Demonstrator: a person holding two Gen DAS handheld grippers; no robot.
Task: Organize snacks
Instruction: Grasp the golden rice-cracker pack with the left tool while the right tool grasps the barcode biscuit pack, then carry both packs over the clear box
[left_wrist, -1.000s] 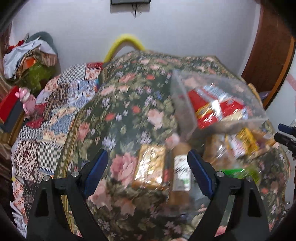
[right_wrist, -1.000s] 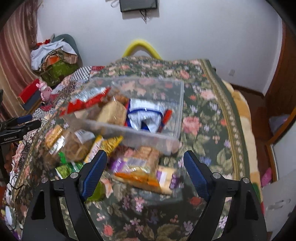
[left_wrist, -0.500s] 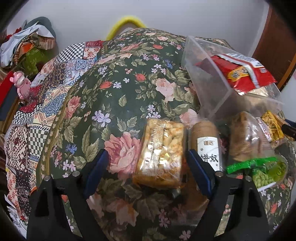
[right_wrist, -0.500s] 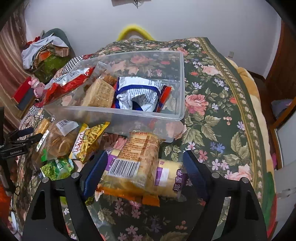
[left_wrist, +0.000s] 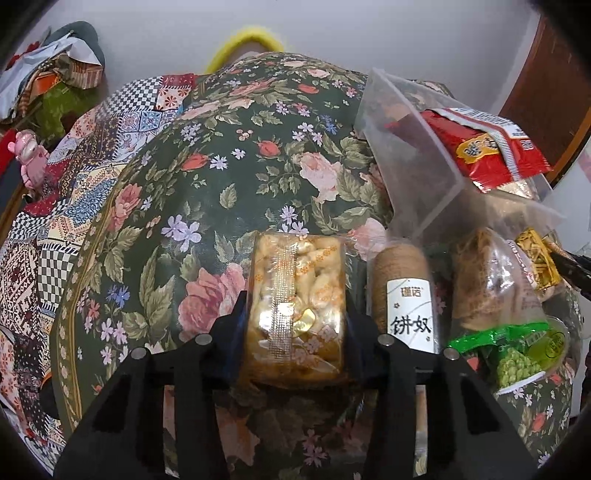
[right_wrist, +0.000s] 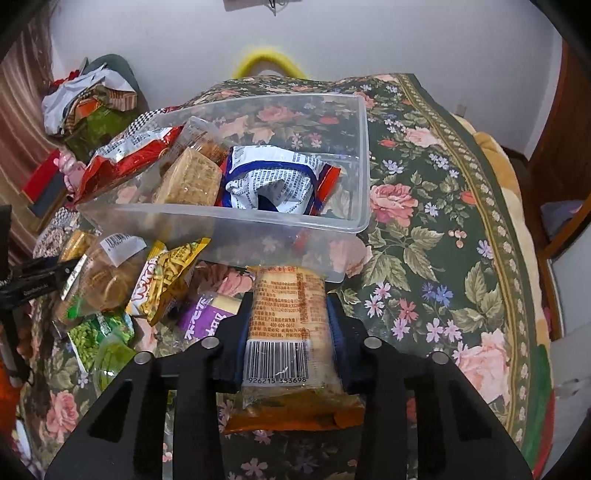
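Only the left wrist view shows the left gripper (left_wrist: 295, 328) clenched on a clear-wrapped golden pastry packet (left_wrist: 297, 306) lying on the dark green floral bedspread (left_wrist: 221, 166); only the right view shows the clear plastic tub's (right_wrist: 354, 221) inside and the right gripper (right_wrist: 290, 334) clamped on a barcoded orange biscuit packet (right_wrist: 286, 325) before it. Both jaws, wide a second ago, have just been closing onto these packets. Each packet's near end is hidden behind the gripper bodies.
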